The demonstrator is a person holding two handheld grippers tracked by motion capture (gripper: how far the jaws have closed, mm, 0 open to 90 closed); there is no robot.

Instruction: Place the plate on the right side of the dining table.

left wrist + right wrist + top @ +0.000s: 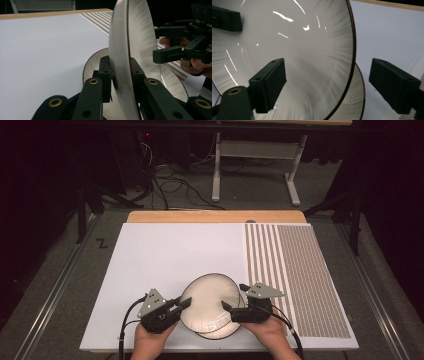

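Observation:
A cream plate with a dark rim [210, 297] is lifted and tilted above a second, similar plate [220, 332] that lies flat on the white board. My left gripper [184, 304] is shut on the lifted plate's left rim; in the left gripper view the plate [140, 37] stands edge-on between the jaws of that gripper [122, 72], with the lower plate [93, 65] behind. My right gripper [232, 307] is open at the plate's right side. In the right gripper view, that gripper [327, 80] has one jaw over the plate's face [299, 50] and the other beyond its rim.
The white board [165, 255] covers most of the table, with a striped mat [295, 270] along its right side and a wooden edge [215, 216] at the far end. Beyond the table are floor cables [170, 185] and a metal frame [255, 165].

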